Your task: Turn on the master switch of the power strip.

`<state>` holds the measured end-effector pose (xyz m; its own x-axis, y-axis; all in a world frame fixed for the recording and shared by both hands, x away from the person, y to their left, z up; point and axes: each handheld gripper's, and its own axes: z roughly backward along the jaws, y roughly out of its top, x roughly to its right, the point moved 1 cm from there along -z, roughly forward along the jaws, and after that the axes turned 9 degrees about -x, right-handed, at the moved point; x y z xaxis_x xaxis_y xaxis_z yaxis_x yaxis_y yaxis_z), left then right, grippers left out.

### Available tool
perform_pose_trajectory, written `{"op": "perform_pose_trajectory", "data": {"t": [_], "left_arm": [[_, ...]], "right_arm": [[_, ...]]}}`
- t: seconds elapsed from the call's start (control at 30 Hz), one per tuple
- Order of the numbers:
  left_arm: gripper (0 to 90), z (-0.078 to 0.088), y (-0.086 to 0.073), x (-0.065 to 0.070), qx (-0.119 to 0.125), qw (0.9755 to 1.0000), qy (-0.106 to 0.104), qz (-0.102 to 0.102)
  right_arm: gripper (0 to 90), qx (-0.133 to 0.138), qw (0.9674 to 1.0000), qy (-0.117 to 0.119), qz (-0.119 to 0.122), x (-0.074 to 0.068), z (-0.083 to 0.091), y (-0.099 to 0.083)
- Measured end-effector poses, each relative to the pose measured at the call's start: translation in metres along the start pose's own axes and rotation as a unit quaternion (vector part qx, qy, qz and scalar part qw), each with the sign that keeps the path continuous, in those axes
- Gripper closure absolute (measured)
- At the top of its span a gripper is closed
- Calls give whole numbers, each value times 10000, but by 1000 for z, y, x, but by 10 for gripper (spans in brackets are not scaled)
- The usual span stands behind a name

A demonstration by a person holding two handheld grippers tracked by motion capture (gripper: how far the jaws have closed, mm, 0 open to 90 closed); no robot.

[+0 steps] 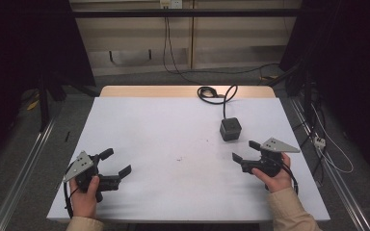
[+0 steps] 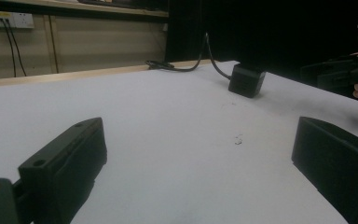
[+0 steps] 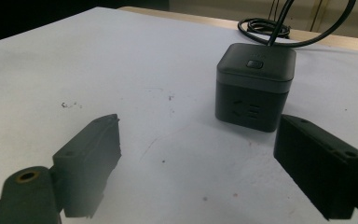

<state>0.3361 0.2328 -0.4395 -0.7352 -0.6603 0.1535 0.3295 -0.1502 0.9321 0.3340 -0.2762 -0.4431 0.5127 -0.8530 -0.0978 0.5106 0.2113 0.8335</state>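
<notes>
Flanking bare tabletop (image 1: 173,139), grippers apart.

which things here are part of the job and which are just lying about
Part of the job:
- cube power socket, nearest the grippers
- its black cable, coiled at the table's far edge
- right gripper, open, close to the cube
- left gripper, open, holding nothing

Just lying about:
- wall outlet with its plugged-in leads
- small dark specks on the white table

The white table (image 1: 173,144) is evenly lit from above; the surroundings are left dark. Near jaws are blurred, and soft shadows are cast.
</notes>
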Motion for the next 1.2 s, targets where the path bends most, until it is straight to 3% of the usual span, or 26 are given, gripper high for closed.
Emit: {"op": "perform_pose_trajectory", "data": {"t": [0.4, 1.2], "left_arm": [[28, -1, 0, 0, -37, 10000, -1, -25], [28, -2, -1, 2, -86, 10000, -17, -31]], "right_arm": [[125, -69, 9999, 51, 74, -7, 8, -13], [123, -131, 9998, 26, 137, -6, 24, -31]]}}
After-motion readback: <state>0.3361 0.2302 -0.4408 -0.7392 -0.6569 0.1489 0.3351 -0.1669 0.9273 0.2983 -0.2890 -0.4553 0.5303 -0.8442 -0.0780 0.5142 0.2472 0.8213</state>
